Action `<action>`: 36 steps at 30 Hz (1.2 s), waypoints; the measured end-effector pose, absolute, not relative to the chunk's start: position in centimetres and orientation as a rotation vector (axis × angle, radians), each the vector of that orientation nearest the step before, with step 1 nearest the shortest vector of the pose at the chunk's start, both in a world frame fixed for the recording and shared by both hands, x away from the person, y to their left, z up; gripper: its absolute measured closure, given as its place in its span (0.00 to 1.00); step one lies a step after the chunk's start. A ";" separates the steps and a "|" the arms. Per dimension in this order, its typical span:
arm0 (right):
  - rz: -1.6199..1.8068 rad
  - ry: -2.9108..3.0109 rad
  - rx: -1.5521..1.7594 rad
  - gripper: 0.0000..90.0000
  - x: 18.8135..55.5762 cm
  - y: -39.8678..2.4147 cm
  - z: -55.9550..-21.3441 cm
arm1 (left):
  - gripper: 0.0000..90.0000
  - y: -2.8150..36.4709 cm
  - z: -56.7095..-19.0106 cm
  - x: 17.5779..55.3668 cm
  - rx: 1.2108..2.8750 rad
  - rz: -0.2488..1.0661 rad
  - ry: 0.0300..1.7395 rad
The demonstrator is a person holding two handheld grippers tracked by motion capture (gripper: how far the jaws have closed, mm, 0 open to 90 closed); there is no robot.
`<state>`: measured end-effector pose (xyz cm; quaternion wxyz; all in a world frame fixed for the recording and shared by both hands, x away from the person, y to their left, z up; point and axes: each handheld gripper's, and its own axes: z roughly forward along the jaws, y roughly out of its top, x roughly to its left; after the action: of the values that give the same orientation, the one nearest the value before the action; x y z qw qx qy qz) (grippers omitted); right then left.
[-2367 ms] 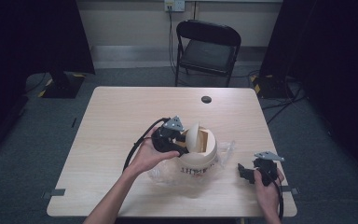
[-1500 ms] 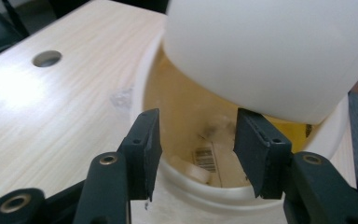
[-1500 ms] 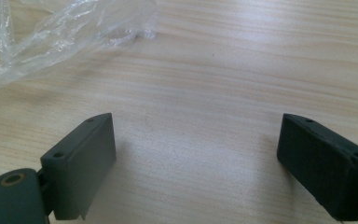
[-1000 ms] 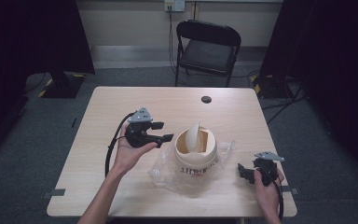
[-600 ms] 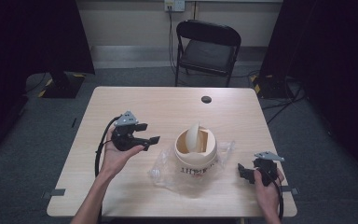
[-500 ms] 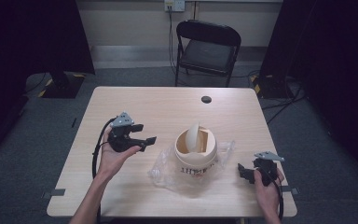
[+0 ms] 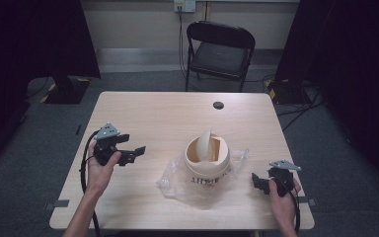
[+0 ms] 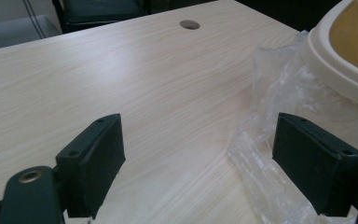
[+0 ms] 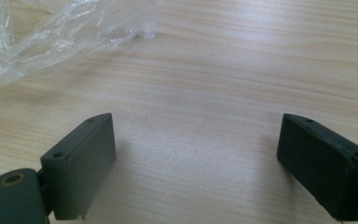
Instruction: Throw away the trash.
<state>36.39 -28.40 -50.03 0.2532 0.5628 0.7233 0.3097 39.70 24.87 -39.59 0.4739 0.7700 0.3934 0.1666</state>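
- We hold the left gripper [image 7: 137, 152] with its jaws wide apart and nothing between them; the cream bin [image 7: 207, 160] stands well to its right.
- The clear plastic bag [image 8: 265, 154] lies just ahead of this gripper's right jaw.
- Our right gripper [image 7: 256, 181] has wide, empty jaws; the bin stands near, on its left.

Only lettering I can spot is on the cream round container [image 7: 207, 165] sitting in the clear plastic wrap [image 7: 177, 180] on the desk [image 7: 168, 118]; there's a line of dark print across its front side in the high view; it's way too small and blurry to actually read, can't make out a single letter for sure; nothing else carries any text or numbers.
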 end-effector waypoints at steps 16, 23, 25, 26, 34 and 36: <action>0.841 1.966 1.531 0.12 36.4 -28.4 -50.0 | 0.18 29.0 -43.7 38.4 1.959 0.422 1.089; 0.841 1.965 1.531 0.12 36.4 -28.4 -50.0 | 0.18 30.4 -46.1 37.6 2.001 0.409 1.150; 0.841 1.965 1.531 0.12 36.4 -28.4 -50.0 | 0.18 30.7 -46.7 37.2 2.008 0.395 1.168; 0.841 1.965 1.531 0.12 36.4 -28.4 -50.0 | 0.18 30.9 -47.0 37.1 2.024 0.395 1.177; 0.841 1.963 1.531 0.12 36.4 -28.4 -50.0 | 0.19 31.7 -49.4 36.2 2.013 0.344 1.236; 0.841 1.963 1.532 0.12 36.4 -28.4 -50.0 | 0.19 31.7 -49.4 36.1 2.002 0.350 1.244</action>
<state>36.36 -28.38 -50.03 0.2540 0.5637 0.7225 0.3095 36.09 31.72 -49.44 0.3704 0.7804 0.4850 0.1365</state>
